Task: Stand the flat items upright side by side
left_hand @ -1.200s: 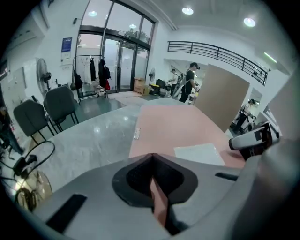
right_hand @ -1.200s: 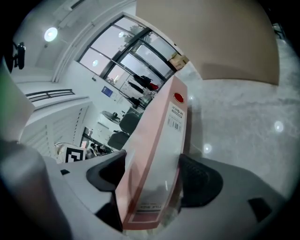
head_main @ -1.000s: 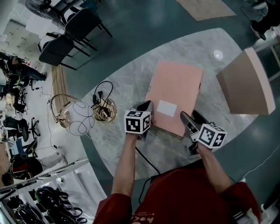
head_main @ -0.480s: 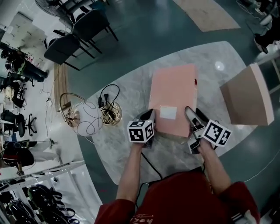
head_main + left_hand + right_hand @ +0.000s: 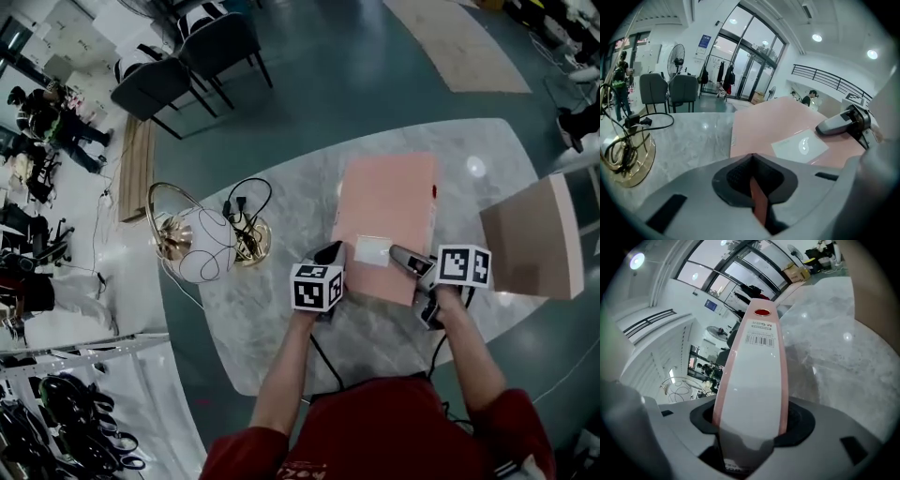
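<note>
- Two tools hold one pink folder (image 5: 389,202) at its near end, above the marble desk (image 5: 272,309).
- The left tool (image 5: 330,253) is at the folder's near left corner. In the left gripper view its jaws are pressed together on a thin pink edge of the cover (image 5: 759,201).
- The right tool (image 5: 401,257) is at the near right corner, on the spine side. In the right gripper view the white spine (image 5: 757,371), with a barcode label and a red dot near its far end, runs out between the jaws.
- The right tool's jaws have just been closing. They stand wide, and the spine fills the gap, touching the pads on both sides.
- The folder's broad cover faces up, not upright, and its long side runs away from the person. A white label (image 5: 372,251) sits on the cover between the two tools.
- I cannot tell whether the near end is lifted clear of the desk.
- A tan file (image 5: 530,239) with a pale edge is at the desk's right edge, apart from the folder.
- A gold wire lamp with a white globe (image 5: 202,244) and black cables (image 5: 246,202) sit at the desk's left edge.
- Dark chairs (image 5: 187,66) stand on the floor beyond the desk.
</note>
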`<state>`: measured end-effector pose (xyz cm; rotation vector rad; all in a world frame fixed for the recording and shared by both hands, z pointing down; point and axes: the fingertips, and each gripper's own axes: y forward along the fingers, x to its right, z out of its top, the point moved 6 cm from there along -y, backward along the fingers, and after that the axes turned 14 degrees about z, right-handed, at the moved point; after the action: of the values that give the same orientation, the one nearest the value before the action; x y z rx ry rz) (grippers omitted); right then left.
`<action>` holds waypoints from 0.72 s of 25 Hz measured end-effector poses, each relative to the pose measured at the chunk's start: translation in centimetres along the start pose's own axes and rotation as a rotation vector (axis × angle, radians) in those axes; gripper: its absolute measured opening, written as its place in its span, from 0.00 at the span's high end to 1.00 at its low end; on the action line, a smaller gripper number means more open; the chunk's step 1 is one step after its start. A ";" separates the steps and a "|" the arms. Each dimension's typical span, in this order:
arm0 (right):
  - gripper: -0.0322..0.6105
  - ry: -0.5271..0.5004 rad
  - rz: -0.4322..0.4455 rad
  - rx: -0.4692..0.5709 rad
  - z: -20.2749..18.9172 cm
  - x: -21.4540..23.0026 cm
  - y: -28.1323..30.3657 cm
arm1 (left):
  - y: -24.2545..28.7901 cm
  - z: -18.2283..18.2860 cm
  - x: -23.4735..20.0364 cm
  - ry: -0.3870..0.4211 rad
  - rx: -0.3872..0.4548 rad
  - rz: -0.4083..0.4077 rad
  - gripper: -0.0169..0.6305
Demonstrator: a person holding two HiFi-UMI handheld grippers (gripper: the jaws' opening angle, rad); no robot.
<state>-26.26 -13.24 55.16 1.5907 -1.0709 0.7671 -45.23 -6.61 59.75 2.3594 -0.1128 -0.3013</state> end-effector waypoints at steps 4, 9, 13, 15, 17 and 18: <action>0.53 0.008 0.013 0.022 0.1 0.4 -0.2 | -0.1 0.0 0.3 0.046 0.012 0.037 0.97; 0.54 -0.088 0.021 0.060 1.4 -0.4 -1.8 | -1.6 0.8 1.7 0.127 0.061 0.143 0.97; 0.54 -0.212 0.031 0.127 3.4 -1.6 -3.9 | -3.8 2.5 2.5 0.065 0.147 0.262 0.97; 0.54 -0.259 0.040 0.153 4.2 -2.0 -5.1 | -5.0 3.4 3.3 0.046 0.197 0.314 0.97; 0.53 -0.310 0.043 0.174 4.9 -2.4 -6.2 | -6.4 4.2 4.3 0.035 0.243 0.349 0.97; 0.54 -0.339 0.042 0.184 5.2 -2.6 -6.7 | -7.0 4.6 4.9 0.032 0.264 0.361 0.97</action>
<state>-21.41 -17.04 48.80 1.9080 -1.3090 0.6517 -41.72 -5.48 50.75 2.5413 -0.5876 -0.0751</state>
